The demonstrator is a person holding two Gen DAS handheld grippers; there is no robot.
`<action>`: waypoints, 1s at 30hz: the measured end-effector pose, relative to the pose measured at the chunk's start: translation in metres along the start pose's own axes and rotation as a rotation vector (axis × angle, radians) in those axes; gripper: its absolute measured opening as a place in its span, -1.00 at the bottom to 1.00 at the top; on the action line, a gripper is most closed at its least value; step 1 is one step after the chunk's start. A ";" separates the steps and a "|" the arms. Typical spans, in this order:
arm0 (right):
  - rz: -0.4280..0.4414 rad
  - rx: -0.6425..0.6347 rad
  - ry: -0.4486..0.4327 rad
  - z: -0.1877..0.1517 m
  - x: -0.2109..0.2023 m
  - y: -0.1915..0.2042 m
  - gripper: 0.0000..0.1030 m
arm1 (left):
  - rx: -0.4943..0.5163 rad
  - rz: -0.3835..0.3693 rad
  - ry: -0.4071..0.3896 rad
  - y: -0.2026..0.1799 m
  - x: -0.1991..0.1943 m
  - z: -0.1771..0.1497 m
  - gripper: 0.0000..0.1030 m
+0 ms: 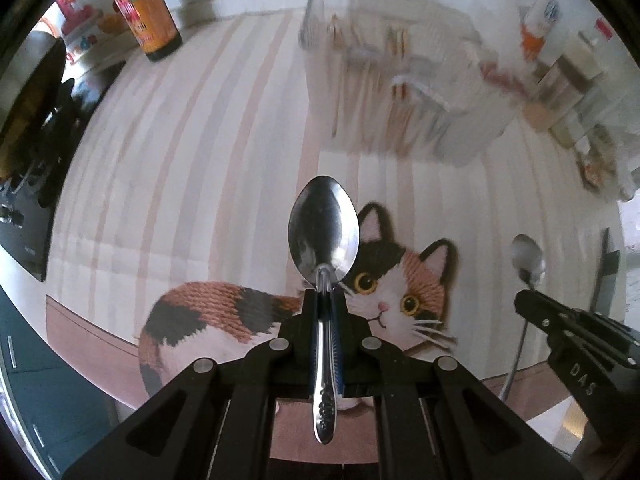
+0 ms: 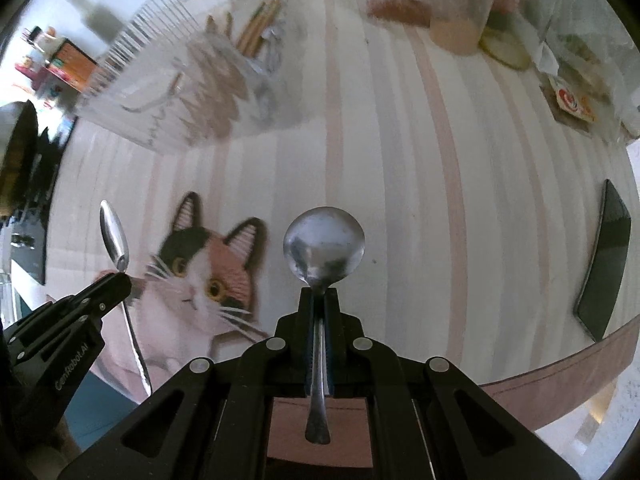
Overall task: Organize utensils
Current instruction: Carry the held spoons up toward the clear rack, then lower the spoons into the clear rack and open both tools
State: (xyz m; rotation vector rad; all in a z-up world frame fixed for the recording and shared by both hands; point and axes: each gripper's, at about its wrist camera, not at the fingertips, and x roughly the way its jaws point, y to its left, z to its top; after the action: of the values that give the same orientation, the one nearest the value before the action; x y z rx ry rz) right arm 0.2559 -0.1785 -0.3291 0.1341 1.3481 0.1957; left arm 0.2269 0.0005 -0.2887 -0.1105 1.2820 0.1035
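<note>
My left gripper (image 1: 324, 294) is shut on an oval steel spoon (image 1: 324, 232), bowl forward, above the striped cat-print tablecloth (image 1: 200, 140). My right gripper (image 2: 319, 294) is shut on a round steel spoon (image 2: 324, 240), also held above the cloth. Each gripper shows in the other's view: the right gripper (image 1: 528, 298) with its round spoon (image 1: 528, 258) at the right of the left wrist view, the left gripper (image 2: 120, 280) with its oval spoon (image 2: 114, 234) at the left of the right wrist view. A clear utensil organizer (image 1: 400, 80) holding chopsticks stands at the back; it also shows in the right wrist view (image 2: 192, 76).
A dark sauce bottle (image 1: 146, 12) stands back left. Jars and packets (image 1: 560, 72) crowd the back right, seen too in the right wrist view (image 2: 480, 8). A black phone (image 2: 604, 256) lies near the right table edge. A black stovetop (image 1: 28, 128) is at far left.
</note>
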 end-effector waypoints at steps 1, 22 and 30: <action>0.007 -0.001 -0.010 0.000 -0.006 0.002 -0.92 | 0.001 -0.008 -0.016 0.001 -0.009 0.001 -0.93; 0.170 0.015 -0.308 0.088 -0.155 0.018 -0.92 | 0.027 -0.203 -0.282 -0.007 -0.156 0.091 -0.93; 0.189 0.032 -0.285 0.166 -0.144 0.019 -0.92 | 0.018 -0.219 -0.248 -0.008 -0.139 0.173 -0.92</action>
State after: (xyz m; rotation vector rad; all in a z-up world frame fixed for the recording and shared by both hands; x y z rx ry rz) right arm 0.3872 -0.1882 -0.1517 0.3057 1.0541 0.3024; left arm 0.3531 0.0145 -0.1071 -0.2152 1.0163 -0.0804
